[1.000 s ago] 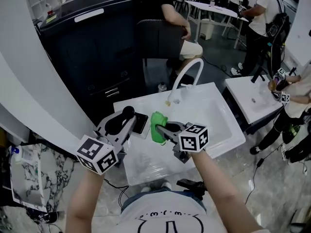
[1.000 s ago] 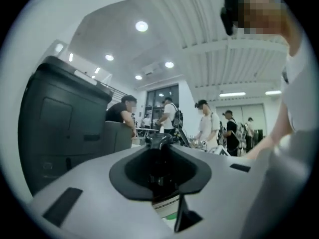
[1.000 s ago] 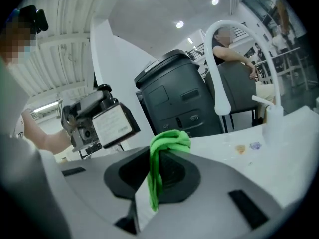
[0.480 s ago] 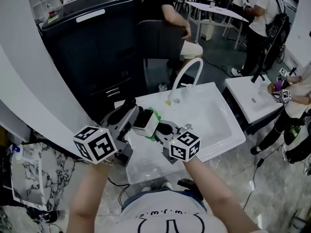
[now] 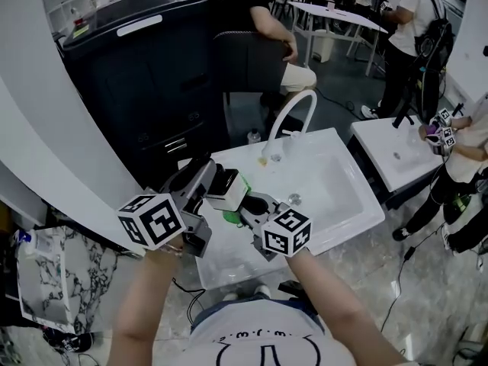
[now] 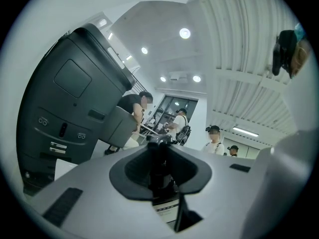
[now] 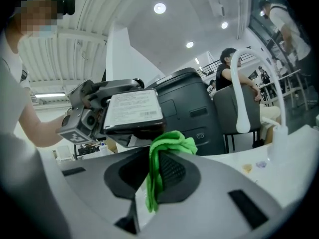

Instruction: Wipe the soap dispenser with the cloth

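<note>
Well, in the head view, 2 grippers meet mid-frame over 1 white sink (image 5: 335, 181): the left gripper (image 5: 216, 183) clamps 1 soap dispenser (image 5: 229, 194), and the right gripper (image 5: 245, 205) pinches 1 green cloth (image 5: 231, 217) just below it. Left gripper view: jaws narrow, gripping the dispenser's dark part. Right gripper view: cloth bunched between the jaws, dispenser upper left.
</note>
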### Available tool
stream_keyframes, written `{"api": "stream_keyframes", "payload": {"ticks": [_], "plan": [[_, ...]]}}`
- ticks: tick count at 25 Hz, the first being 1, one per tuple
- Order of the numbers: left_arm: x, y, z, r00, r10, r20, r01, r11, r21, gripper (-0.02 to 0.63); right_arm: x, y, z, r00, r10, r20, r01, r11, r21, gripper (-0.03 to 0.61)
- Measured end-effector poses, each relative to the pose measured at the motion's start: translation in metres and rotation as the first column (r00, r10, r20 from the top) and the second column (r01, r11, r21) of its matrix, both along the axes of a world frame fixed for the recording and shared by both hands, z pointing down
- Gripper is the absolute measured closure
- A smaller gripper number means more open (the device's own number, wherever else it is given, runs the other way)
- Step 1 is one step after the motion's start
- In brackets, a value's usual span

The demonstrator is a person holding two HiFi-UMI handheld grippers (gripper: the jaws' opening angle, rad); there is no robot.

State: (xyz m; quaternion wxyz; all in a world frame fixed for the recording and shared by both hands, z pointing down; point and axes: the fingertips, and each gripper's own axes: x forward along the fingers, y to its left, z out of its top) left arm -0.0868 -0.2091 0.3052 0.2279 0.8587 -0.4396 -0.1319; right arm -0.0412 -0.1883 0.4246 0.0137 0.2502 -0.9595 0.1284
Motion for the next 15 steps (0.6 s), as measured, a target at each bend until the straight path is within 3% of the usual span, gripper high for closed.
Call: {"api": "stream_keyframes", "payload": {"ticks": [9, 15], "plan": [[-0.009, -0.014, 0.004, 0.999, -0.051, 0.017, 0.051, 0.999, 0.008, 0.521, -0.026, 0.039, -0.004, 0.982, -0.156, -0.103, 0.167, 0.98, 0.11, 0.532], [-0.011, -0.014, 0.006, 0.996, -0.06, 0.06, 0.06, 0.998, 0.012, 0.52, -0.025, 0.037, 0.007, 0.975, -0.175, -0.135, 0.187, 0.979, 0.082, 0.532]]}}
